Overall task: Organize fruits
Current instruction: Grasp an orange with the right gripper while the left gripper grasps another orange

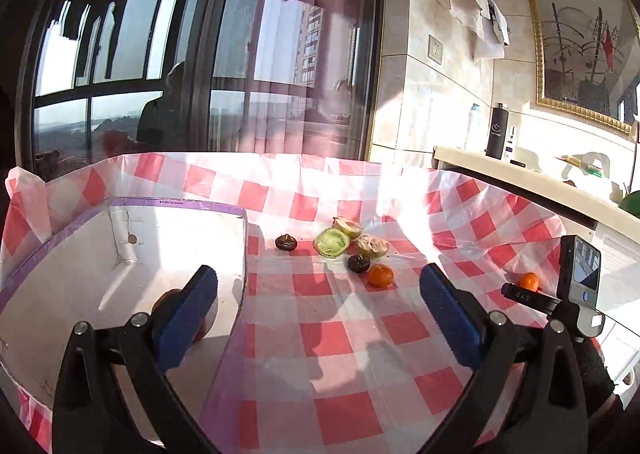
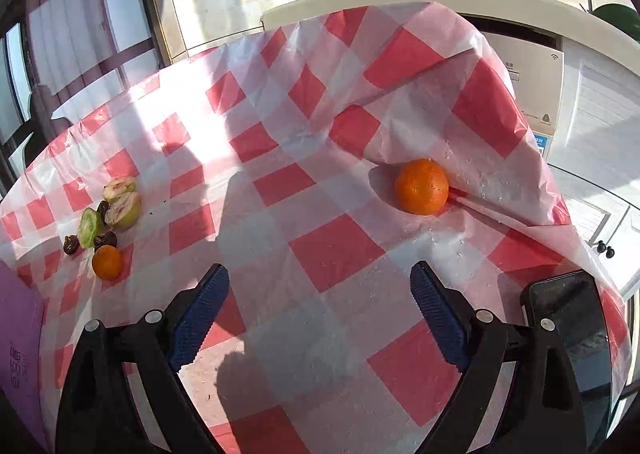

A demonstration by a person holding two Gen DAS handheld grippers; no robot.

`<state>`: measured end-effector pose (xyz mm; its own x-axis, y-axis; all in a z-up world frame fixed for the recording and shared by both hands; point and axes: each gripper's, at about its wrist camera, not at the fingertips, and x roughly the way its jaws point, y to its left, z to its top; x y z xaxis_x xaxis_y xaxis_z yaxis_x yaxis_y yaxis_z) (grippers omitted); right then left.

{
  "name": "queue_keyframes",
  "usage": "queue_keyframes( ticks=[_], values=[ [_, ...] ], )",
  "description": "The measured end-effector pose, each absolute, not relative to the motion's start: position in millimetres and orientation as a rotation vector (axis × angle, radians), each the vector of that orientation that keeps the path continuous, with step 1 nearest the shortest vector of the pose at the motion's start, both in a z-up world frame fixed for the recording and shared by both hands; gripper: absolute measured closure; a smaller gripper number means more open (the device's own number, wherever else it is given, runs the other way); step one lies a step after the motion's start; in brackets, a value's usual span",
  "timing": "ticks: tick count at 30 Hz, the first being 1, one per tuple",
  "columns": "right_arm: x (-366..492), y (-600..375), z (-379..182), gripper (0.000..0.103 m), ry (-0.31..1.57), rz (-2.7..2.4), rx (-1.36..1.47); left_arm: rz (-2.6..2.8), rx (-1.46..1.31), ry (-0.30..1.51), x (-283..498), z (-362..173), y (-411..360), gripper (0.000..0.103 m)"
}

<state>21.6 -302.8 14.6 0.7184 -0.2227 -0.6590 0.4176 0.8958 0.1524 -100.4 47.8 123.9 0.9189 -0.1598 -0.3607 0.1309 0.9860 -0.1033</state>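
In the left wrist view a white box with purple edges [image 1: 120, 254] stands at the left on the red-checked cloth. A reddish fruit [image 1: 168, 300] lies inside it, partly hidden behind my left finger. My left gripper [image 1: 320, 294] is open and empty over the box's right wall. Ahead lie a cut green fruit [image 1: 331, 242], two pale cut halves [image 1: 372, 245], two dark dried fruits [image 1: 286, 242] and a small orange [image 1: 380, 275]. In the right wrist view my right gripper [image 2: 320, 302] is open and empty, short of a larger orange [image 2: 421, 186].
The other hand's gripper with its phone [image 1: 576, 286] shows at the right of the left wrist view. The cloth rises in a fold [image 2: 460, 94] behind the larger orange. A counter with bottles [image 1: 496, 130] runs behind the table. A window fills the back.
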Motion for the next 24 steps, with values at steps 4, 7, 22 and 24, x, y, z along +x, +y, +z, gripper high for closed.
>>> queue_keyframes(
  ticks=[4, 7, 22, 24],
  values=[
    [38, -358, 2, 0.015, 0.754, -0.484, 0.342, -0.263, -0.114, 0.584, -35, 71, -10, 0.002],
    [63, -371, 2, 0.024, 0.784, -0.498, 0.301, -0.3, -0.191, 0.686, -6, 45, -26, 0.002],
    [90, -325, 3, 0.059, 0.772, -0.196, 0.32, -0.325, -0.286, 0.748, 1, 18, -18, 0.002],
    [80, -311, 4, 0.059, 0.736, -0.047, 0.404, -0.325, -0.286, 0.756, 2, 17, -19, 0.002]
  ],
)
